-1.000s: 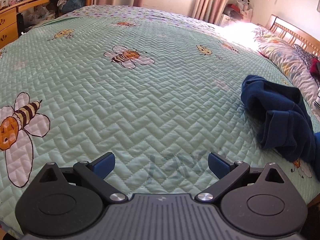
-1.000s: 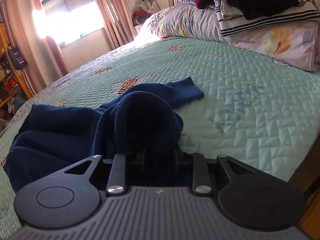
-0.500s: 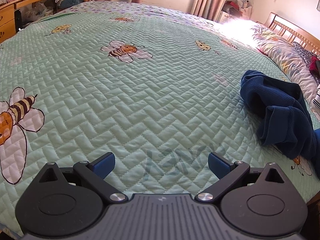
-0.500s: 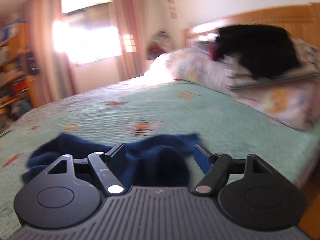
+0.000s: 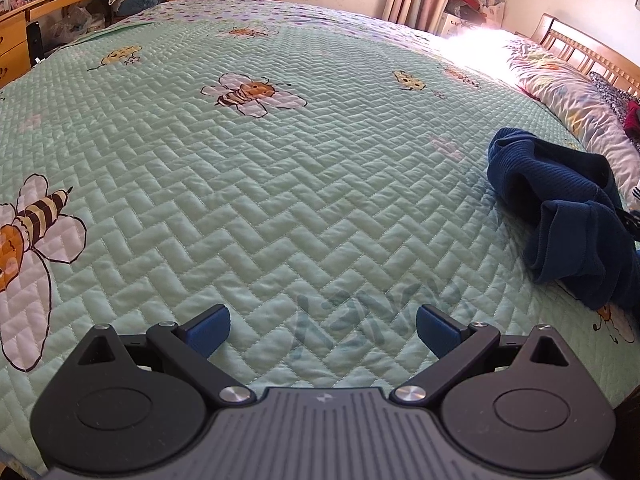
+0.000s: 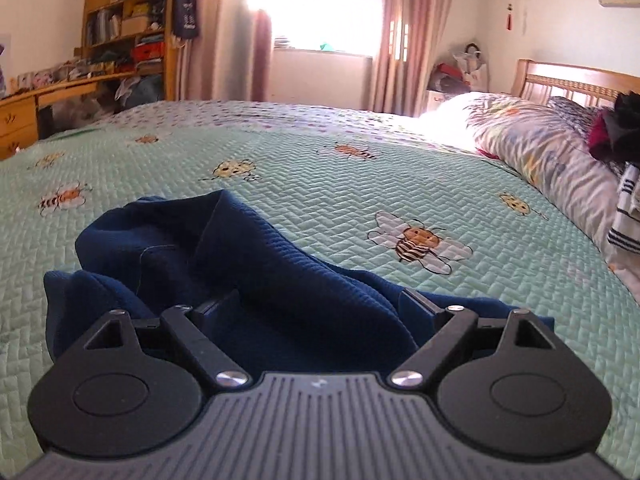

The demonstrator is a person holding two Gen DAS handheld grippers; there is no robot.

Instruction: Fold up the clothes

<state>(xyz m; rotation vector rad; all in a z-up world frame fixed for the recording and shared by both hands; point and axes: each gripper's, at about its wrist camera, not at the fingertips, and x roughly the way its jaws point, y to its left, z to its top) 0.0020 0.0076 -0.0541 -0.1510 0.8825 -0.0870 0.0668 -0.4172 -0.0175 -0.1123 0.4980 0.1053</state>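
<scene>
navy knit sweater (image 6: 248, 264) lies bunched on the bed quilt (image 5: 280, 184), right gripper (image 6: 320, 308) spread wide over it, left gripper (image 5: 322, 326) spread and empty; risk: pinching several bunched layers drags the whole heap

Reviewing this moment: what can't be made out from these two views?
- Navy garment: type unclear; bunched in both views, cut off by the right edge in the left wrist view.
- Right gripper: open; garment contact indeterminate.
- Dark pile on the bedding: cropped, contents unreadable.
</scene>
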